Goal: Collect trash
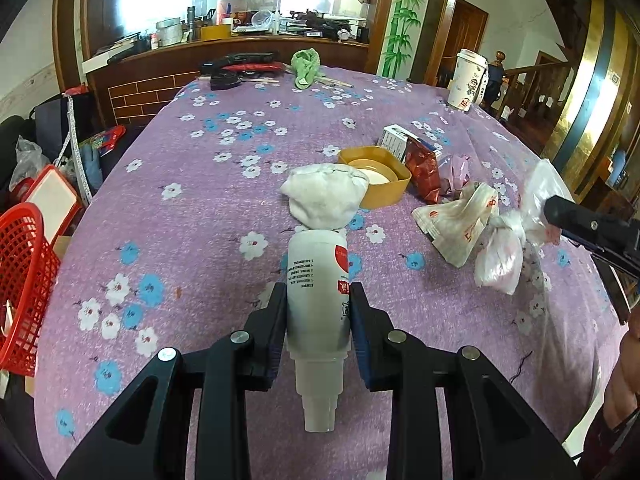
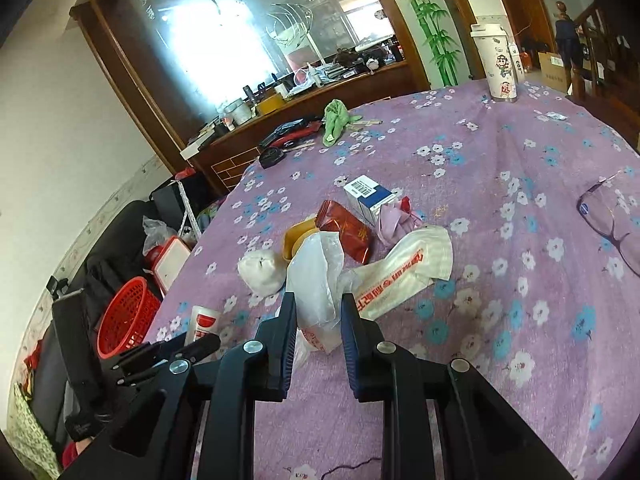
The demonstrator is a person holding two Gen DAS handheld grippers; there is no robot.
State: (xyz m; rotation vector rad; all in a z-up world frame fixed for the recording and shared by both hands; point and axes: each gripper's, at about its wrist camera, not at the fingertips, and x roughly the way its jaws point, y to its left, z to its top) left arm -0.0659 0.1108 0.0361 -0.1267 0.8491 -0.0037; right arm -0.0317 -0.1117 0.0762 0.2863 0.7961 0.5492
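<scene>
Left claw [image 1: 318, 320] grips the white bottle [image 1: 318, 276], its long axis along the fingers; right claw [image 2: 319, 334] pinches the plastic bag [image 2: 316, 280]; red basket [image 1: 24, 288] sits left, off the counter [image 1: 200, 200], nearer the left claw.

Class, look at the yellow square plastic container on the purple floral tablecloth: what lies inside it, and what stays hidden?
Inside the yellow square plastic container a round pale inner surface shows. The crumpled white cloth covers its near left rim, so that corner's contents cannot be seen.

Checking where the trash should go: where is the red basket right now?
The red basket sits off the table's left edge, at the left border of the left wrist view; in the right wrist view it is lower left, beside the red-lidded box.
</scene>
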